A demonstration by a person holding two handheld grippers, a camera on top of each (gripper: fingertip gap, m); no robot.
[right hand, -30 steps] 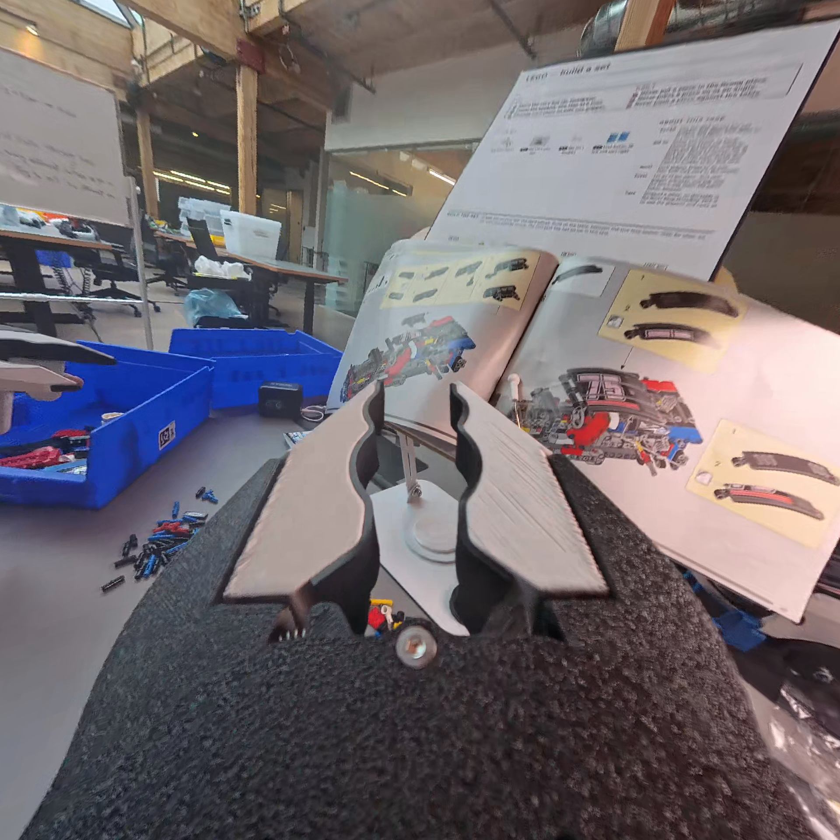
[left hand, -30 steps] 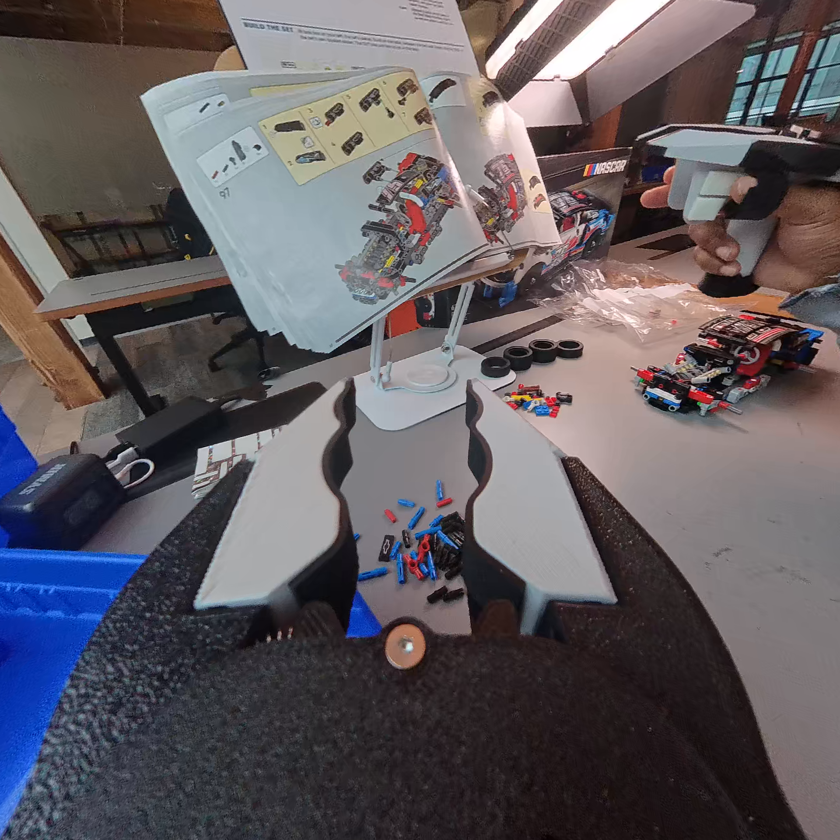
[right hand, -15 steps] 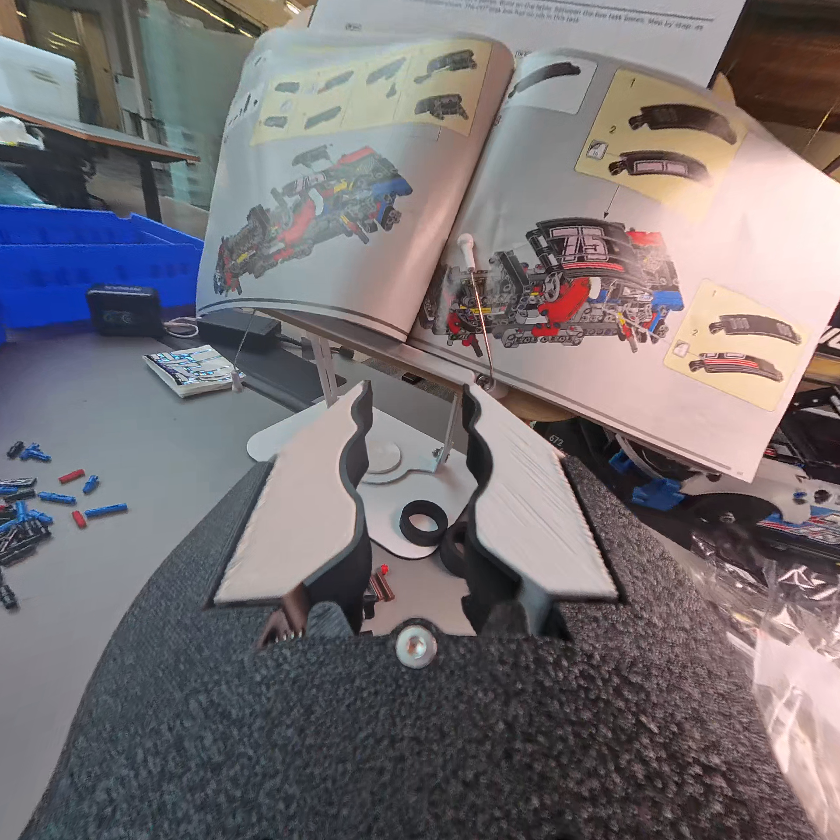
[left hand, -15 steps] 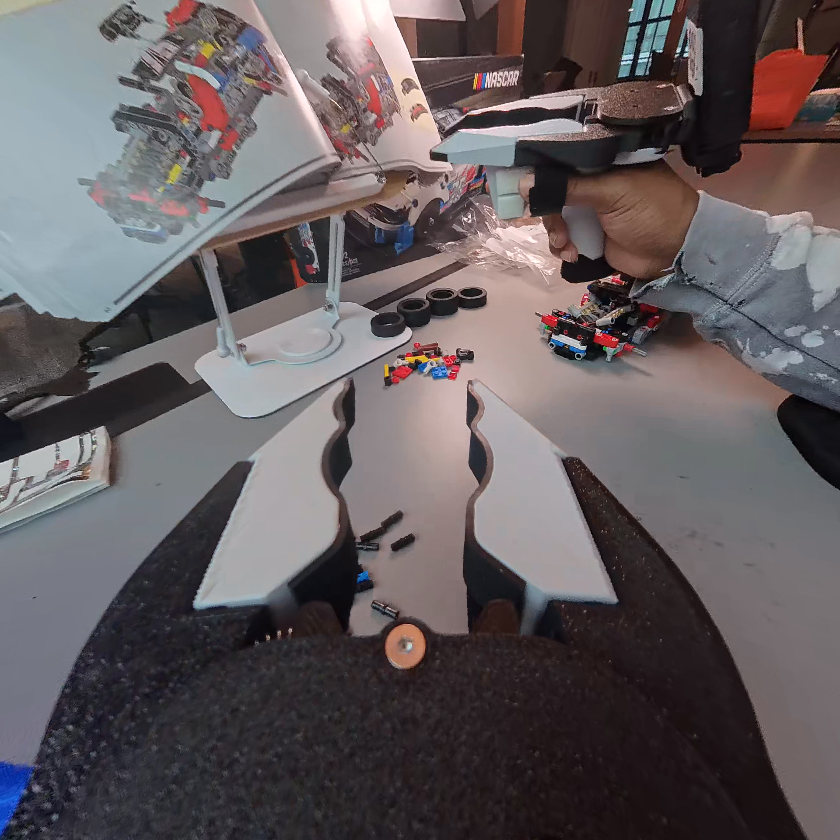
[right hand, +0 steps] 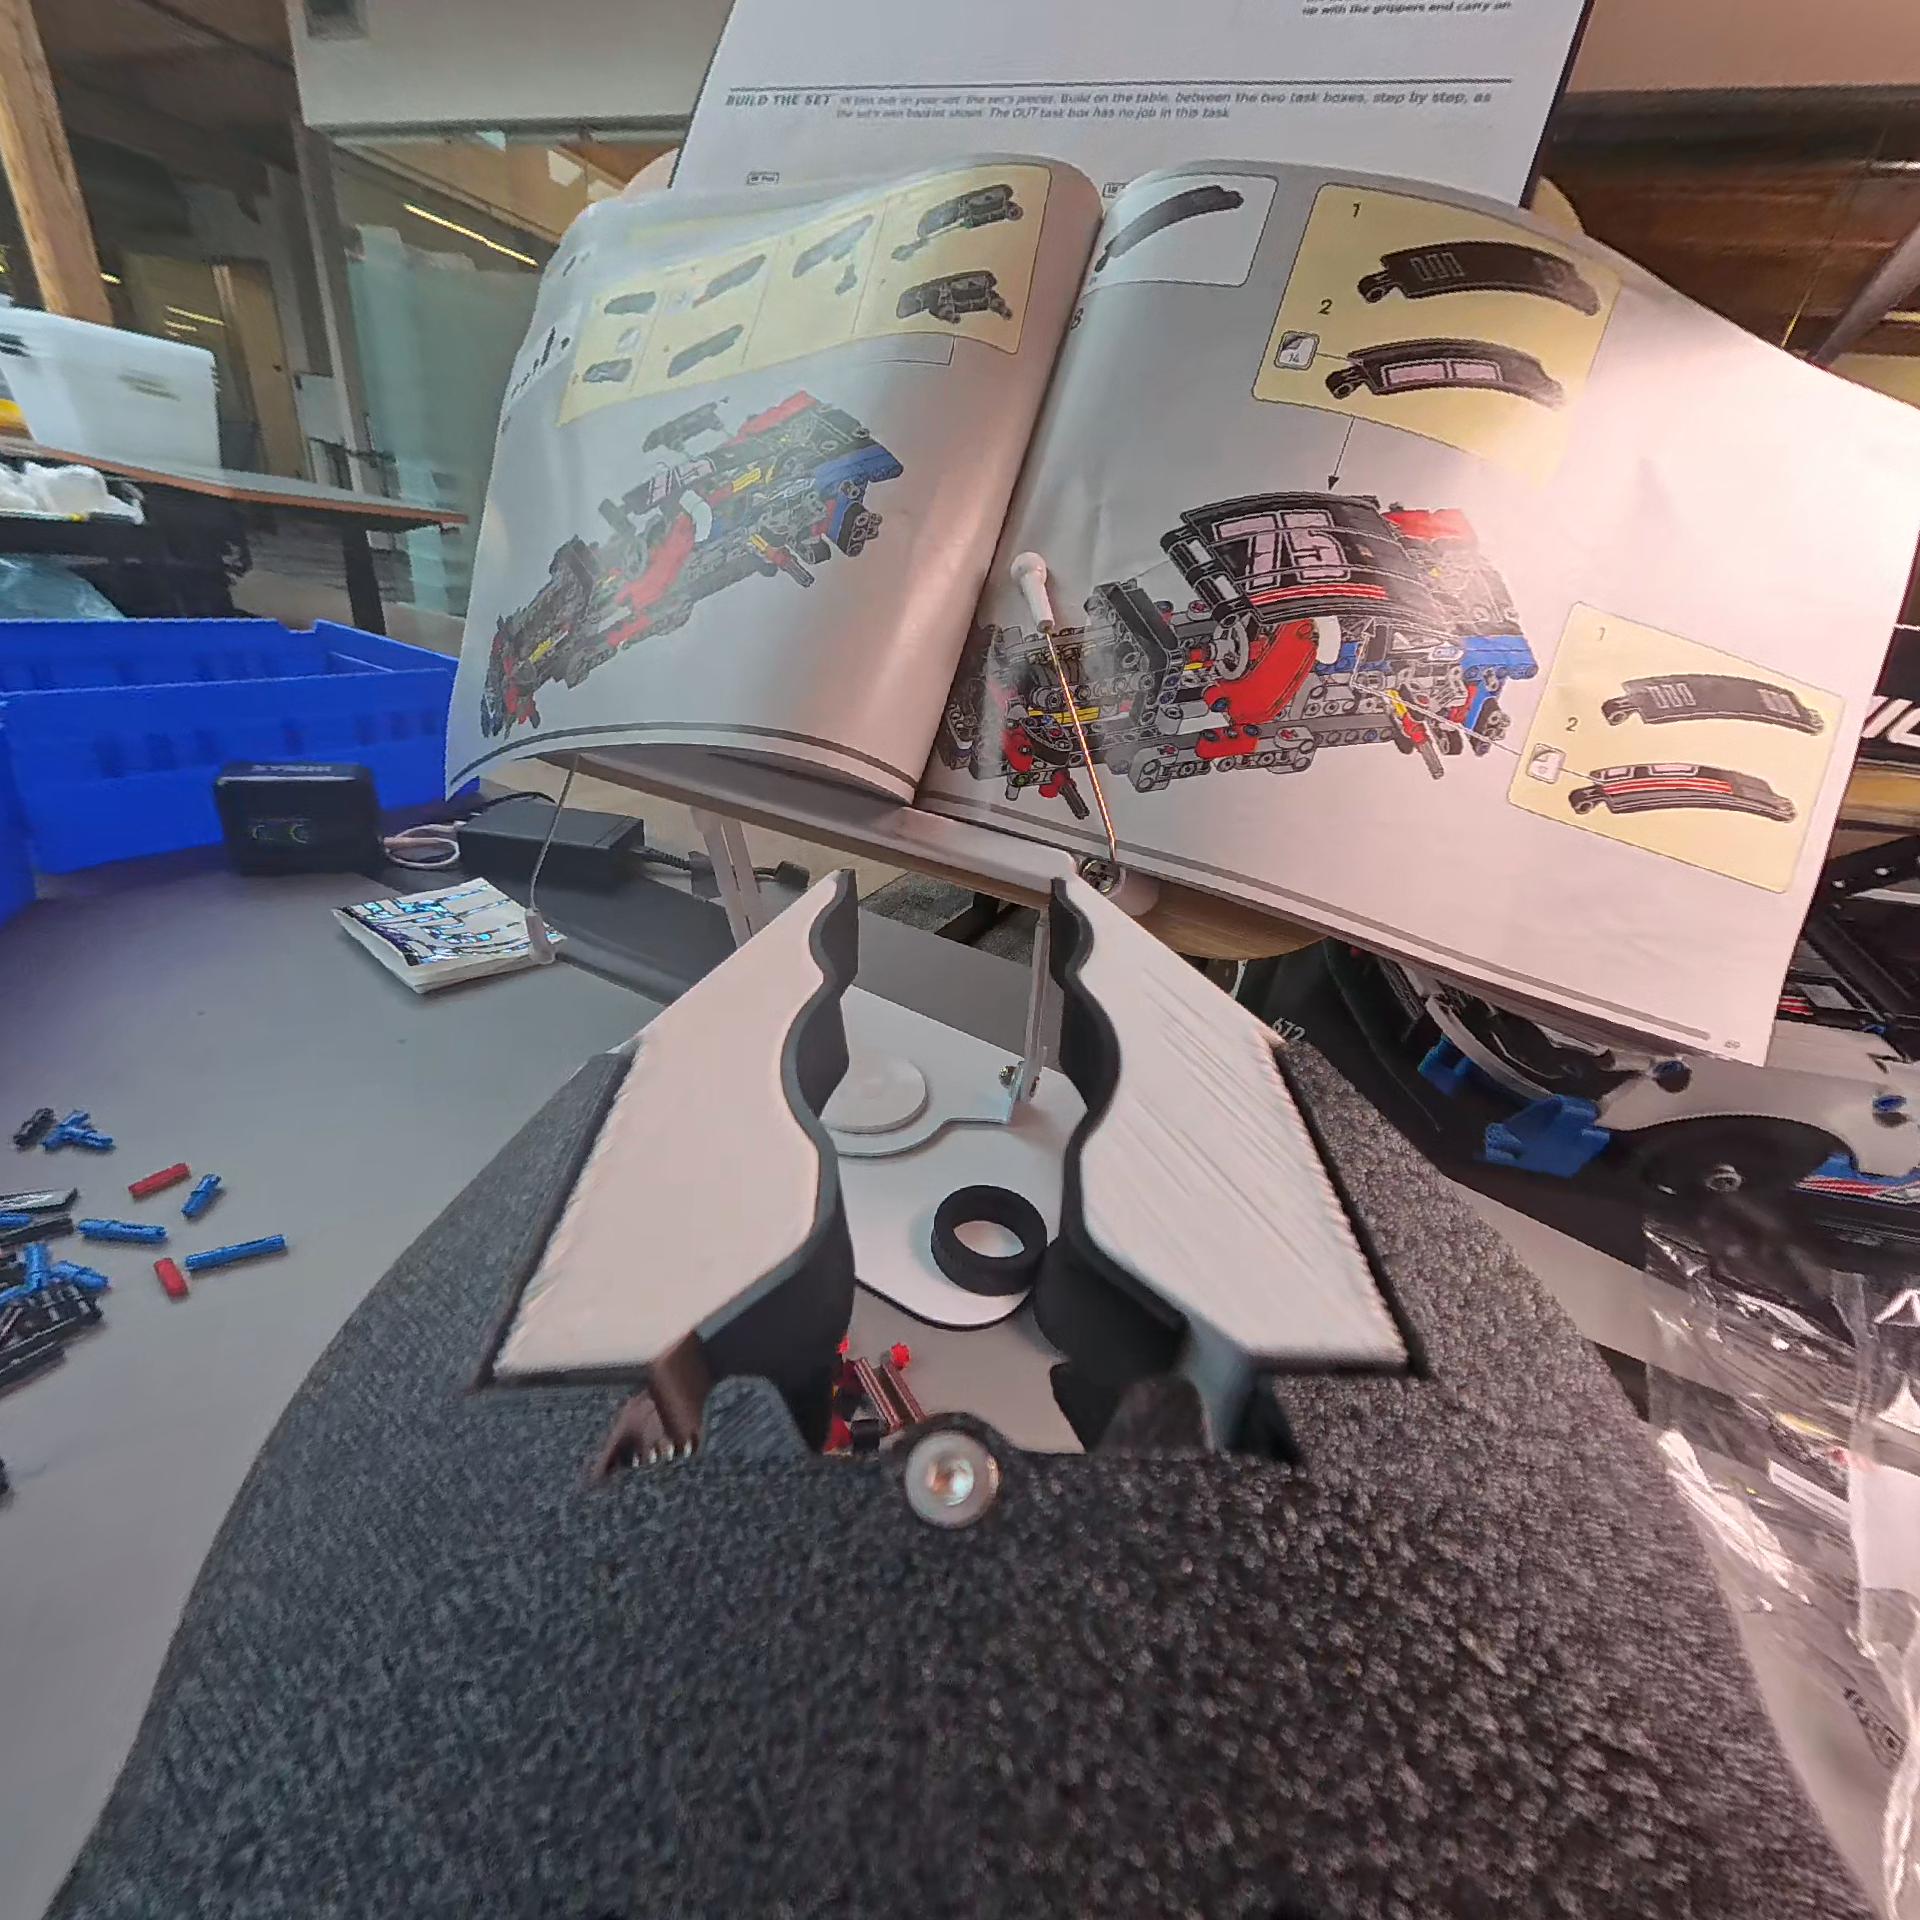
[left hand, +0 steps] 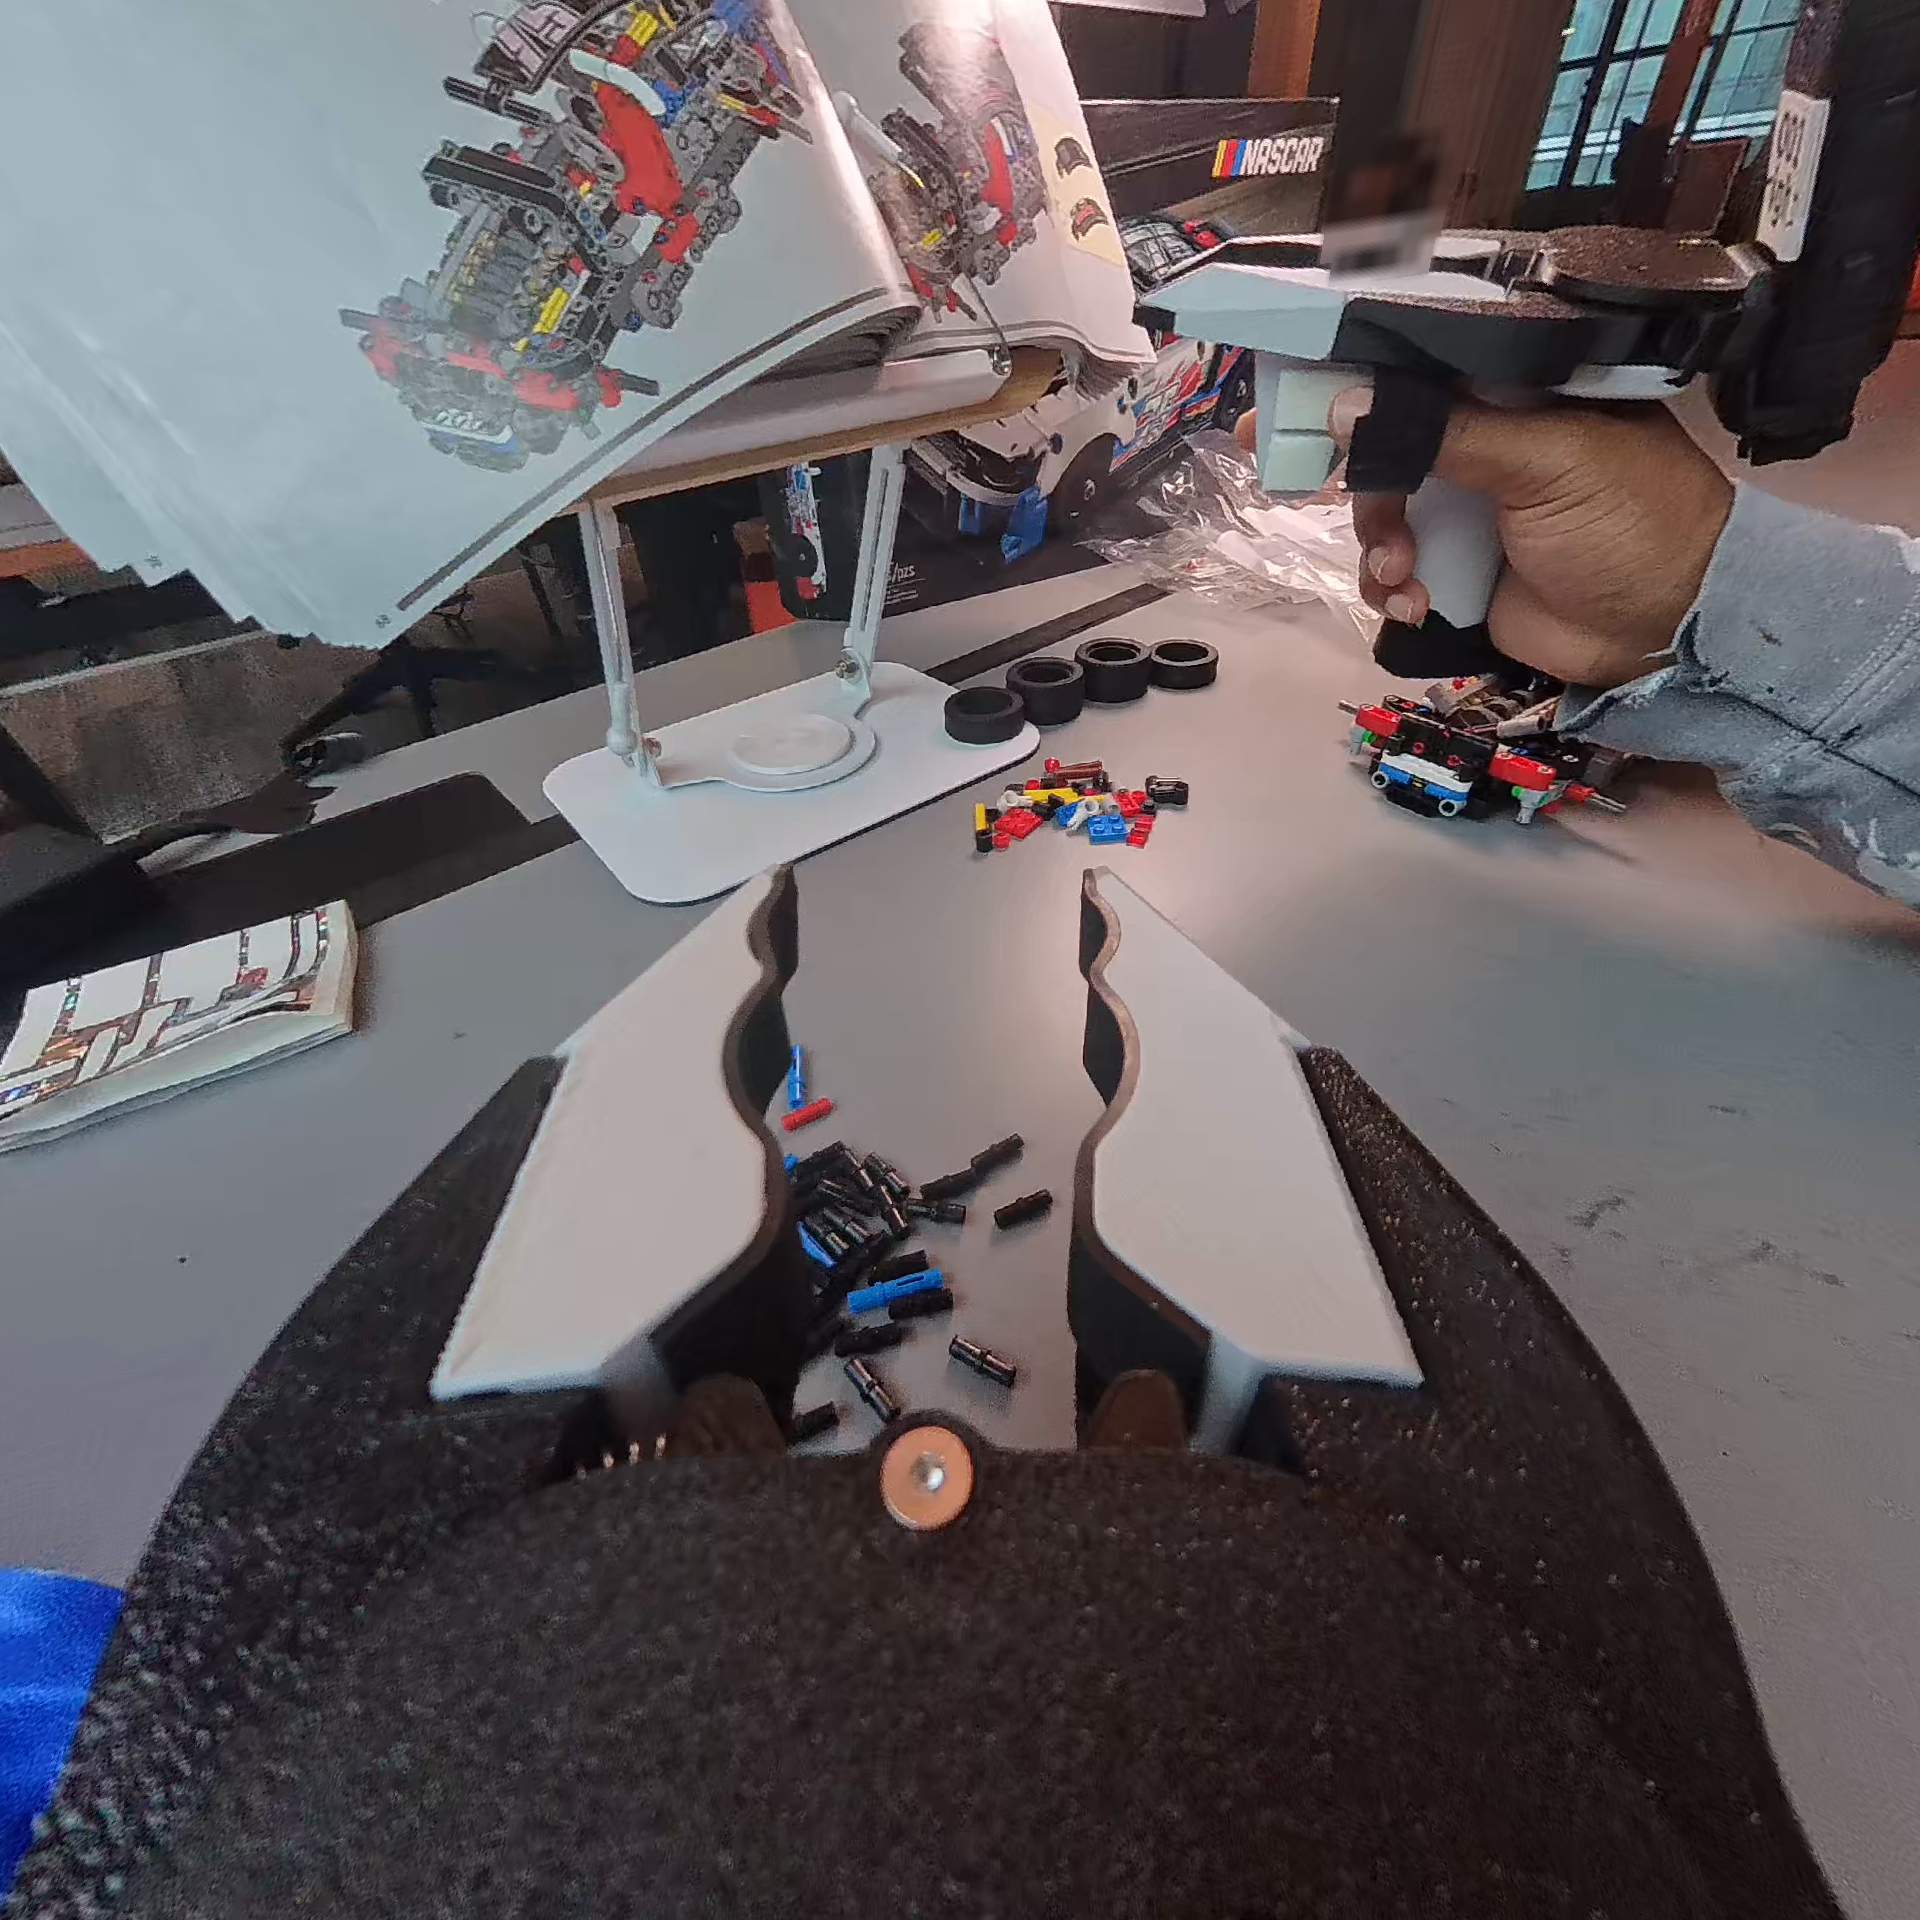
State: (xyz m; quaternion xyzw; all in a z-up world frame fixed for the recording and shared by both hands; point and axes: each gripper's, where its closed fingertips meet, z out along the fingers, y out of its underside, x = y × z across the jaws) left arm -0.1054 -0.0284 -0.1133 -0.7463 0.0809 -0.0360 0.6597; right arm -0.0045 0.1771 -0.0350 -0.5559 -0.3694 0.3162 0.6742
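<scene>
1. Left wrist view: the left tongs point(left hand: 935, 914) are held wide open and empty, above the grey counter point(left hand: 1455, 1091). A heap of black and blue pins point(left hand: 883, 1216) is seen in the gap between the fingers, toward 6 o'clock from the tips, the pins' long axes lying every way. A pile of small coloured pieces point(left hand: 1081, 805) lies toward 12 o'clock, just past the tips, and 4 black tyres point(left hand: 1081, 675) are lined up beyond it. The right tongs point(left hand: 1226, 301) are seen at 2 o'clock, gripped in a hand point(left hand: 1538, 520); their opening cannot be told here. The part-built car point(left hand: 1465, 748) is partly hidden under that hand.

2. Right wrist view: the right tongs point(right hand: 951, 894) are parted and empty. 1 tyre point(right hand: 987, 1236) is seen lying flat between the fingers on the white stand base point(right hand: 935, 1278), toward 6 o'clock from the tips. The open instruction booklet point(right hand: 1039, 468) is seen at 12 o'clock. A few red bits at the finger roots cannot be made out.
</scene>
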